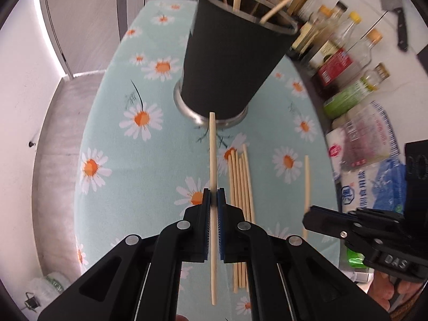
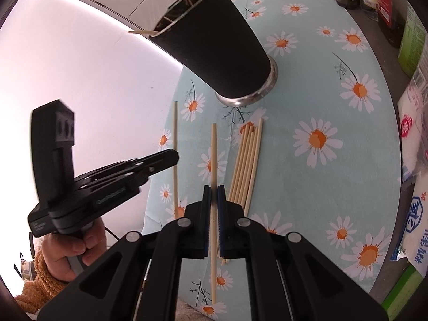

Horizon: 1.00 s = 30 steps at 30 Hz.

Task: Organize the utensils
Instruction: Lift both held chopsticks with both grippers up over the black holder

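My left gripper [image 1: 213, 195] is shut on one pale wooden chopstick [image 1: 212, 147], held off the cloth and pointing at the base of the black cup [image 1: 230, 61]. That cup holds a few chopsticks. Several loose chopsticks [image 1: 240, 182] lie side by side on the daisy cloth just right of my left gripper. My right gripper [image 2: 213, 192] is shut on another chopstick [image 2: 214, 149], left of the same pile [image 2: 247, 160] and below the cup [image 2: 214, 50]. In the right wrist view the left gripper [image 2: 174, 157] shows at the left with its chopstick [image 2: 175, 128].
A blue-green daisy tablecloth [image 1: 133, 160] covers the table. Sauce bottles [image 1: 339, 53] line its right edge, with white salt bags [image 2: 417, 214] nearer. A cleaver [image 1: 401, 26] hangs on the wall. A hand [image 2: 69, 248] in a fuzzy sleeve grips the left tool.
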Available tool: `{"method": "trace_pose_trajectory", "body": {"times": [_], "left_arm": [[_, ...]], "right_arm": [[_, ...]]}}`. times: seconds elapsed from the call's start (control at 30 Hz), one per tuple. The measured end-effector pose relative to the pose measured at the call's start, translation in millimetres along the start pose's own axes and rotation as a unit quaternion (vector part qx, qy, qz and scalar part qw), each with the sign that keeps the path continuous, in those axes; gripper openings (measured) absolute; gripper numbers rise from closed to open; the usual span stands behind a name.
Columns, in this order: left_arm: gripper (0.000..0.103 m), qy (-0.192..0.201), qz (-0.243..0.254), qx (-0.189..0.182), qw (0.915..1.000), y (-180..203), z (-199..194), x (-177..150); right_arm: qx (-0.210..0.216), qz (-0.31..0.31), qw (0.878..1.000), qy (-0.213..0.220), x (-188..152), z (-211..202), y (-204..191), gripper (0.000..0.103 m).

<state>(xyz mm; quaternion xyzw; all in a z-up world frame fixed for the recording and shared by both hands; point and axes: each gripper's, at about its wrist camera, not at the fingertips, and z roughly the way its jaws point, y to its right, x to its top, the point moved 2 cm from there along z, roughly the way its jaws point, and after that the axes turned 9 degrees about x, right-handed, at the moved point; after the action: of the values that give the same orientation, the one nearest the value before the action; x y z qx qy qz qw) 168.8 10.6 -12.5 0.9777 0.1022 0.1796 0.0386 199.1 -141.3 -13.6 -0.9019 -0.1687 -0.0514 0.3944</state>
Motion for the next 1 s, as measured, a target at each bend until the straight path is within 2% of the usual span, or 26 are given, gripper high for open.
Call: {"method": "trace_pose_trajectory", "body": {"times": [0.1,0.2,0.3,0.43,0.6,0.8,1.0], "left_arm": [[0.004,0.034,-0.006,-0.025,0.9991,0,-23,4],[0.004,0.088,0.001,-0.047,0.995,0,-46,17],[0.004,0.112,-0.004,-0.068,0.9913,2,-60,29],[0.004,0.164,0.006,-0.093,0.9821,-1,-86,50],[0.004,0.204,0.017,-0.113,0.9722,-1,-103,73],[0.004,0.264,0.026,-0.143,0.9535,3,-118,105],[0.004,0.304,0.038,-0.146,0.9405,5,-122,132]], "right_arm": [[-0.002,-0.011,1.0,0.012,6,-3,-7,0.006],[-0.004,-0.032,0.999,0.028,15,-10,-19,0.006],[-0.006,-0.054,0.997,0.046,25,-17,-32,0.006],[-0.006,-0.082,0.994,0.073,43,-23,-50,0.006],[-0.007,-0.105,0.985,0.139,73,-38,-67,0.006],[0.001,-0.13,0.971,0.202,112,-57,-84,0.006],[0.001,-0.148,0.956,0.252,143,-70,-90,0.006]]}}
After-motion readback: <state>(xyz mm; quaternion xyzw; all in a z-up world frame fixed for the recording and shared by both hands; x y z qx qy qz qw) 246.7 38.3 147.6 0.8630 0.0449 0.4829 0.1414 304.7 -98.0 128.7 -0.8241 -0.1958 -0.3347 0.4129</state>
